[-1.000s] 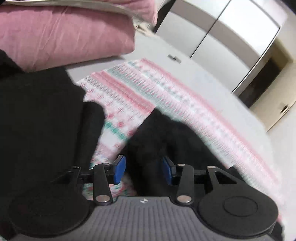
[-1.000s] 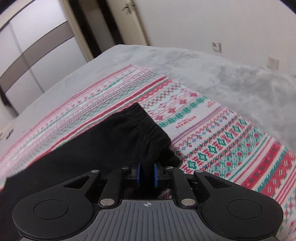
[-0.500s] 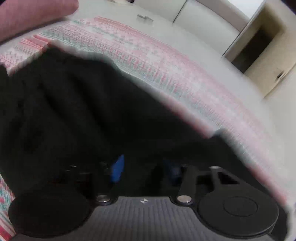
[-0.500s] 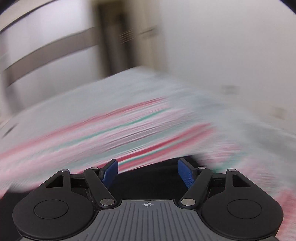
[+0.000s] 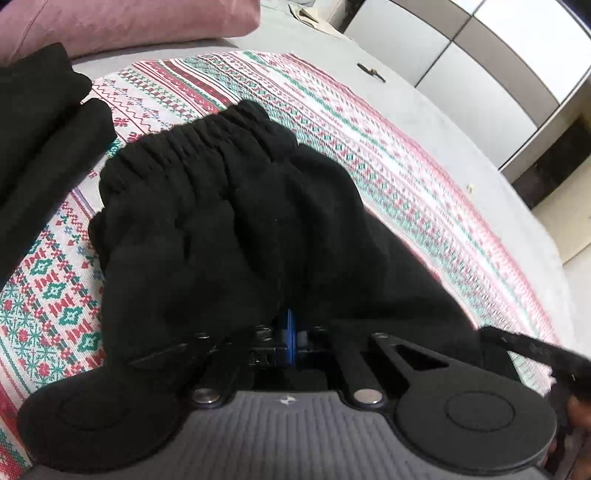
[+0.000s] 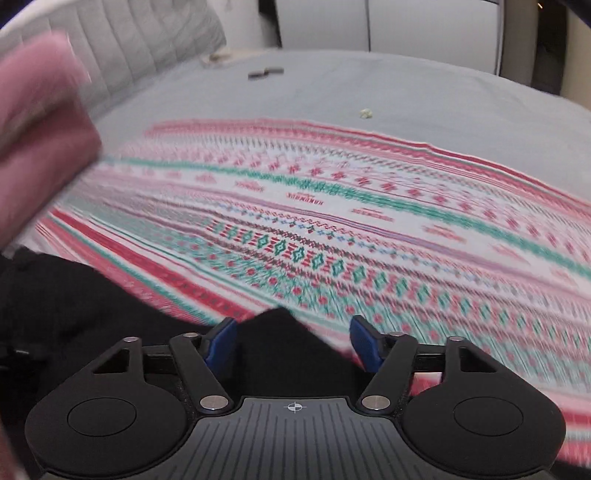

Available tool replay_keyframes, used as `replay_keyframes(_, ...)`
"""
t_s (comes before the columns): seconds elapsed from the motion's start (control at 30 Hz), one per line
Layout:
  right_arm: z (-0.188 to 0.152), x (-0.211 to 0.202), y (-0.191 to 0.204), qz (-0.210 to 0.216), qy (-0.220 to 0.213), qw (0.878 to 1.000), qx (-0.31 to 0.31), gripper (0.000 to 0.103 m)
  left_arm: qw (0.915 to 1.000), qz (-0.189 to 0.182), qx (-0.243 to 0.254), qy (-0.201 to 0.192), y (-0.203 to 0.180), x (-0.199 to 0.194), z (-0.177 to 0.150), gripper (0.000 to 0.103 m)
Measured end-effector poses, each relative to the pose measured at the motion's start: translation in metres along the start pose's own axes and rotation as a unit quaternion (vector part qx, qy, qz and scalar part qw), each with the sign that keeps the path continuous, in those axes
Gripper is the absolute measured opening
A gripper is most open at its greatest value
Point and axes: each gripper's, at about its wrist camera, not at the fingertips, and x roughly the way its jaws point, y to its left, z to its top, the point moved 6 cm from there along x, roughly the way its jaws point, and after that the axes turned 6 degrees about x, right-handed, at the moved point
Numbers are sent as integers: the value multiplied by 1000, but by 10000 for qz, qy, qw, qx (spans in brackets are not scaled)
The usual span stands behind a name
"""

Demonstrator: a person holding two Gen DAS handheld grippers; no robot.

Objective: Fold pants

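Observation:
Black pants [image 5: 229, 229] lie bunched on a patterned blanket [image 5: 406, 162], with the elastic waistband [image 5: 199, 144] at the far end. My left gripper [image 5: 290, 336] is shut on a fold of the pants at their near edge, and only a sliver of blue pad shows. In the blurred right wrist view my right gripper [image 6: 293, 341] stands apart, its jaws closing. A pointed corner of black fabric [image 6: 273, 328] lies between the blue pads [image 6: 221, 341] without touching them. More black cloth [image 6: 74, 295] spreads to its left.
A stack of folded black clothes [image 5: 40, 122] sits at the left beside a pink pillow [image 5: 129, 22]. Grey bedsheet [image 6: 406, 88] surrounds the blanket, with a small dark object [image 6: 266, 72] on it. A padded headboard [image 6: 147, 48] and wardrobe doors [image 5: 480, 55] stand beyond. A dark tool part [image 5: 535, 350] enters at the right.
My left gripper sank onto the pants and shut on the fabric. My right gripper let go of the waistband, opened, and swung fast across the bed to another black corner.

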Motion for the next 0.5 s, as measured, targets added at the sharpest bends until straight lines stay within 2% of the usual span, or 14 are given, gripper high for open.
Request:
replay_keyframes(0.03,1,13,2,-59,118,9999,-44,48,10000,45,37,-3,-1,0,0,32)
replay_keyframes(0.07,-6,19,-1,18,211,9997,-78,31,10000,79,24,-4,-1,-1,1,32)
replay_keyframes(0.1,-10,22,2,151,165,9996,-174,23,9999,150,4,-20,-2,-2,1,32)
replay_keyframes(0.13,-14,20,7,193,122,9991,-353,20,9996,262,5,-63,-3,-2,2,32)
replay_keyframes(0.2,-18,14,17,36,-16,9983,-577,9,9979,584,120,-244,-9,-10,1,31)
replay_keyframes(0.33,-5,-16,26,-381,-866,9928,-727,2,9931,1006,160,-575,-6,-18,6,31)
replay_keyframes(0.4,4,-26,25,-558,-1180,9890,-696,1,9935,1020,74,-498,1,-18,3,31)
replay_keyframes(0.43,11,-21,26,-651,-1209,9879,-721,1,9940,994,36,-445,2,-16,3,31)
replay_keyframes(0.5,6,1,20,-782,-943,9896,-756,1,9941,987,57,-440,3,-15,7,31)
